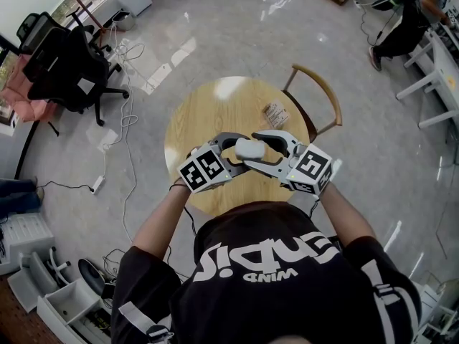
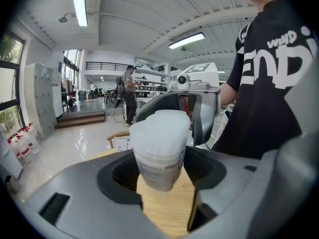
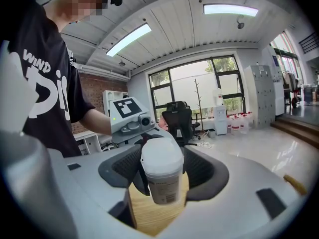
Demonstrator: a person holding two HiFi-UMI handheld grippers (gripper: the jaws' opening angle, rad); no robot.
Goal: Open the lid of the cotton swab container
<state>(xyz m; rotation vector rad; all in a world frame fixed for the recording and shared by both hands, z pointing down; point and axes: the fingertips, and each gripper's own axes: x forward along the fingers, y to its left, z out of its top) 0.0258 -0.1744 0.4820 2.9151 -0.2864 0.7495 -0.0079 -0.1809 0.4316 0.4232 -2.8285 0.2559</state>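
Note:
A white translucent cotton swab container (image 1: 249,148) with a white lid hangs above the round wooden table (image 1: 208,113). My left gripper (image 1: 240,154) comes in from the left and is shut on its body (image 2: 159,158). From the right, my right gripper (image 1: 258,150) has its jaws on both sides of the lid (image 3: 161,159). They stand wide and close to the lid, with a thin gap showing on the left side. In the left gripper view the right gripper's fingers (image 2: 205,116) flank the container's top from behind.
A small printed packet (image 1: 275,112) lies on the table's far right part. A wooden chair (image 1: 319,99) stands against the table's right edge. A black office chair (image 1: 68,70) and loose cables (image 1: 129,113) are on the floor to the left.

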